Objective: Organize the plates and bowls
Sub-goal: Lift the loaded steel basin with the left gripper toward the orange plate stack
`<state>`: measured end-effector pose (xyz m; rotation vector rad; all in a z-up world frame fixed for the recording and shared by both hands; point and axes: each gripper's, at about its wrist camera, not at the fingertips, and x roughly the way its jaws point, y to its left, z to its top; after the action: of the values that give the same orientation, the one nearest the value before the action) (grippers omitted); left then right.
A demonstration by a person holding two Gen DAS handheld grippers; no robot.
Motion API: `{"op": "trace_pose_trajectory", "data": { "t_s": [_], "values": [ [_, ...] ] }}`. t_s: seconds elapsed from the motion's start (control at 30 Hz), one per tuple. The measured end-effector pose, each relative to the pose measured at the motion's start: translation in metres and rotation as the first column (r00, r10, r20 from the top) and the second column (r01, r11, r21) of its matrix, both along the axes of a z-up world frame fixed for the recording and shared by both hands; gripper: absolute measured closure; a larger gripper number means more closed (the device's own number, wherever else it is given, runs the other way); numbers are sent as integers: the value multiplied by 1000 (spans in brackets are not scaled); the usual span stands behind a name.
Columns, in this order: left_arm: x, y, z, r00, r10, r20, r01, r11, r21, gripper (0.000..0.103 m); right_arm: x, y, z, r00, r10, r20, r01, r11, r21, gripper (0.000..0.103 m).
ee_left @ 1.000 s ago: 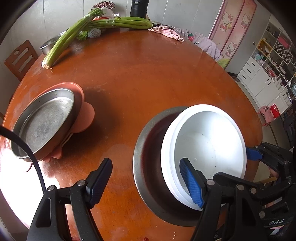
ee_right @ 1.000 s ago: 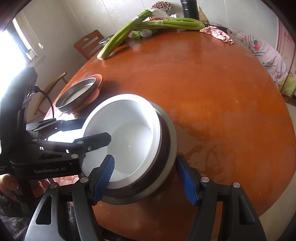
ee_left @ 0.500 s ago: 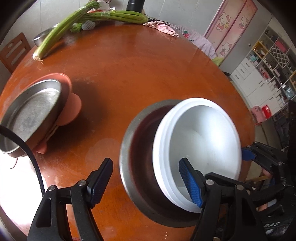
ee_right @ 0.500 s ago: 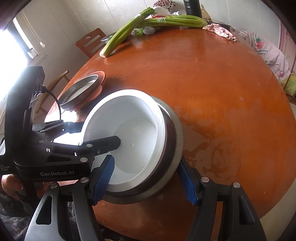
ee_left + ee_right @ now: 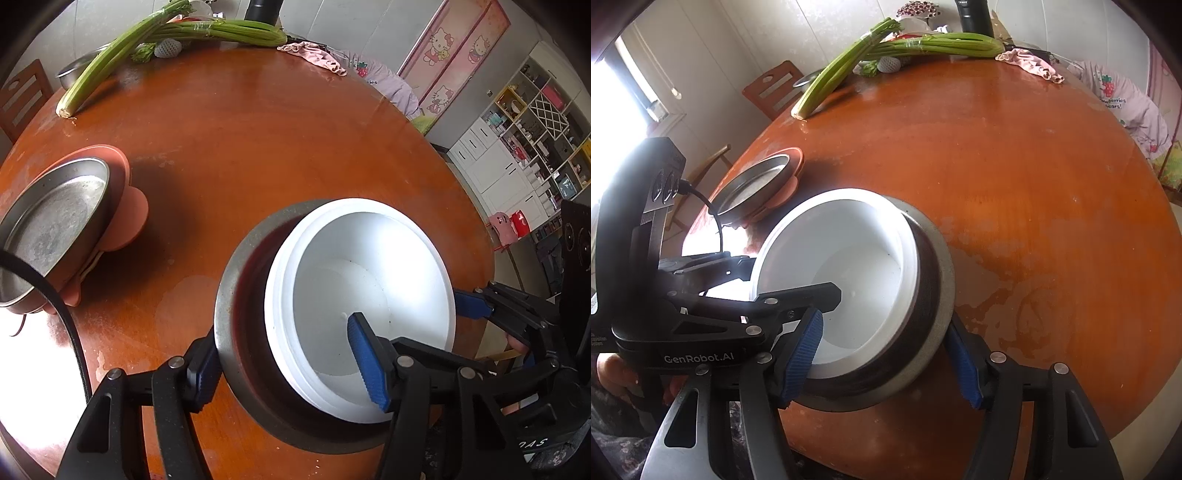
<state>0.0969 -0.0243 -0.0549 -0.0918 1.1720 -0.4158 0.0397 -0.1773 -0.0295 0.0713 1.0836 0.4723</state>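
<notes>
Your left gripper [image 5: 284, 365] and right gripper [image 5: 886, 358] each straddle the steel bowl [image 5: 236, 295], jaws apart. The white bowl [image 5: 369, 295] nests inside, mouth up, tilted. The steel plate [image 5: 51, 225] lies left of it.

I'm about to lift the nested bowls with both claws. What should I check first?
1. White bowl seated in metal bowl: ok, though off-centre.
2. Left claw straddles both rims, one finger outside, one inside: ok.
3. Right claw straddles them the same way: ok.
4. Claws clamped: not ok, both look open.
5. Metal plate resting on pink plate: ok.
6. Cable free of the plates: cannot tell.
</notes>
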Motion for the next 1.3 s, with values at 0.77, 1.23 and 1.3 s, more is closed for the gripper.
{"op": "trace_pose_trajectory", "data": {
  "t_s": [0.77,1.23,1.3],
  "values": [
    [-1,25,32,997,46,63,-46,999,4,40,10,19,22,998,28,63,-29,999,20,35],
    [3,61,73,983,100,154,-103,995,11,40,23,53,54,986,91,138,-95,995,23,35],
    [3,67,77,980,111,165,-114,993,11,40,25,60,59,983,104,150,-108,994,20,35]
  ]
}}
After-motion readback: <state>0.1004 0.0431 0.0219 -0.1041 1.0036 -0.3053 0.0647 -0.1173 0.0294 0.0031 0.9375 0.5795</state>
